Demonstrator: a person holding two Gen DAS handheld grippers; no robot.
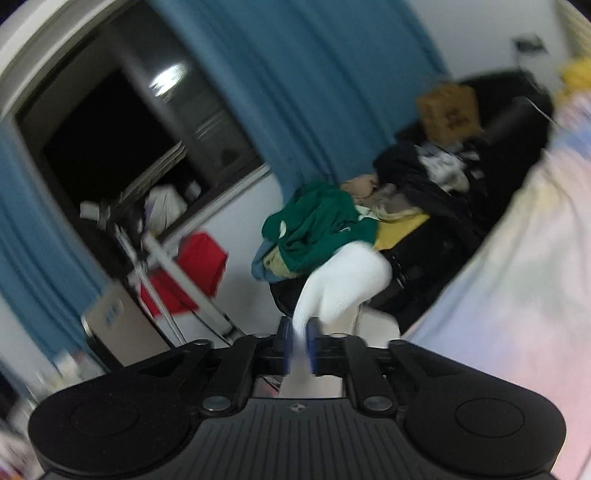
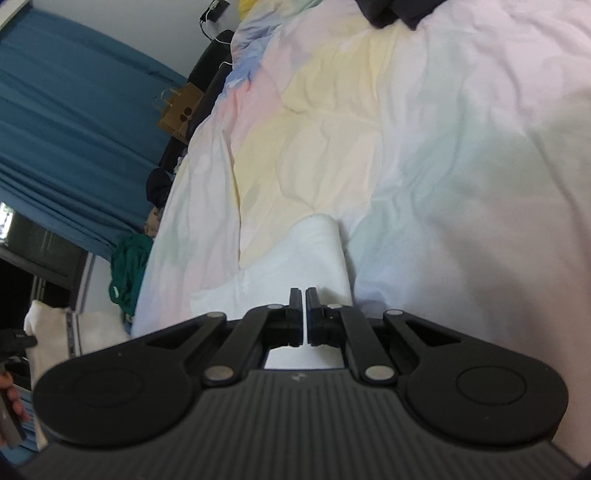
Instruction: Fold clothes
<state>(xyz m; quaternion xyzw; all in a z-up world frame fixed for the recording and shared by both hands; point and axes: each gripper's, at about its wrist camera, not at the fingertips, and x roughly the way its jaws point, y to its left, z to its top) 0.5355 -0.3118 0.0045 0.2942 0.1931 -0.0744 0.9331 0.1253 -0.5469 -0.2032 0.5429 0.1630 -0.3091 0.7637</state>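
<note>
In the blurred left wrist view my left gripper [image 1: 299, 345] is shut on a white ribbed sock [image 1: 347, 280], which rises from between the blue pads and hangs in the air beside the bed. In the right wrist view my right gripper [image 2: 304, 314] rests low over the pastel bedcover [image 2: 443, 147], its jaws pressed together on the near end of a second white sock [image 2: 314, 251] that lies flat on the cover. At that view's lower left edge a hand [image 2: 11, 398] holds the other gripper next to white cloth with a grey stripe [image 2: 70, 328].
Beside the bed a heap of clothes, with a green garment [image 1: 317, 229] on top and yellow and black ones beside it, sits on a dark seat. Blue curtains [image 1: 295, 74], a dark window, a drying rack [image 1: 177, 273], a red bag [image 1: 195, 266] and a cardboard box [image 1: 448, 110] stand beyond. A dark garment [image 2: 388, 11] lies far up the bed.
</note>
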